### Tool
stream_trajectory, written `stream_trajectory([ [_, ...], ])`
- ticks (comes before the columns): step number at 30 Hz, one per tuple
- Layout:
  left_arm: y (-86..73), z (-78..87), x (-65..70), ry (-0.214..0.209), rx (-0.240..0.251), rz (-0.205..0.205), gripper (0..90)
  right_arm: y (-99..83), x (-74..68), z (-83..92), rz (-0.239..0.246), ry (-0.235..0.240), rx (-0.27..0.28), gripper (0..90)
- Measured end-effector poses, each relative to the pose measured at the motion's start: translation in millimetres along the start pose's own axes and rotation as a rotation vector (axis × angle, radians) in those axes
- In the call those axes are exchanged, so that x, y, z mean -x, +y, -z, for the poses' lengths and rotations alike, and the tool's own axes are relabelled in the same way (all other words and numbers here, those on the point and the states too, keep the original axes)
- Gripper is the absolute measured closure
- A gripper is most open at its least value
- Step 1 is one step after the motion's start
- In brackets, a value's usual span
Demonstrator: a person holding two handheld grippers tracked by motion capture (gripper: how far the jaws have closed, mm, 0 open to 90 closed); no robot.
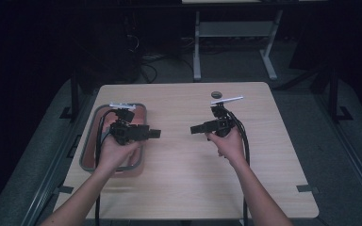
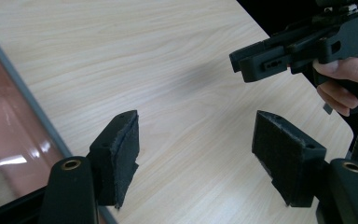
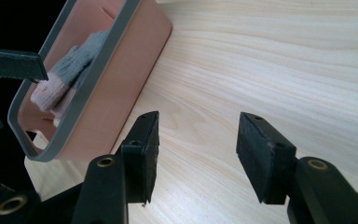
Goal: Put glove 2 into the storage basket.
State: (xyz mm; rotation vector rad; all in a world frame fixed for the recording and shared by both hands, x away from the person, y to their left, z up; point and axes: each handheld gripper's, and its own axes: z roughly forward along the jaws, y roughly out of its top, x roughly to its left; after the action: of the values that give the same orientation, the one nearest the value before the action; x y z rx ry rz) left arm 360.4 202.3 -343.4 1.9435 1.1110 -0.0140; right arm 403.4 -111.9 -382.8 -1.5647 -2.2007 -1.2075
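From above, you hold the left gripper [image 1: 154, 133] over the pink bin [image 1: 88, 151] and the right gripper [image 1: 196, 128] above bare table [image 1: 179, 188]; each gripper view shows its jaws apart, empty, with folded cloths [image 3: 67, 74] in the bin.

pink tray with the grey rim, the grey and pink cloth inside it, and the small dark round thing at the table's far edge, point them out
pink tray with grey rim [image 3: 81, 100], right gripper view, rim.
grey and pink cloth [image 3: 67, 74], right gripper view, its middle.
small dark round thing [image 1: 216, 95], high view, its centre.
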Motion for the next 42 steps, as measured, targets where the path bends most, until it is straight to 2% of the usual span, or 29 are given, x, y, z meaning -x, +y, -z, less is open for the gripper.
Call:
stream_trajectory([
  [12,0.4,-11.8,9.9,-0.018,-0.006,-0.017,31.2,-10.6,13.8,11.1,-0.031,-0.021,-0.004,47.9],
  [13,0.4,-12.9,10.5,-0.022,-0.008,-0.021,31.1,-11.2,16.1,11.8,-0.014,-0.024,0.006,47.9],
  [42,-4.8,-42.4,37.3,-0.073,-0.035,-0.056,28.8,-40.5,55.6,41.6,-0.081,-0.074,0.014,45.2],
])
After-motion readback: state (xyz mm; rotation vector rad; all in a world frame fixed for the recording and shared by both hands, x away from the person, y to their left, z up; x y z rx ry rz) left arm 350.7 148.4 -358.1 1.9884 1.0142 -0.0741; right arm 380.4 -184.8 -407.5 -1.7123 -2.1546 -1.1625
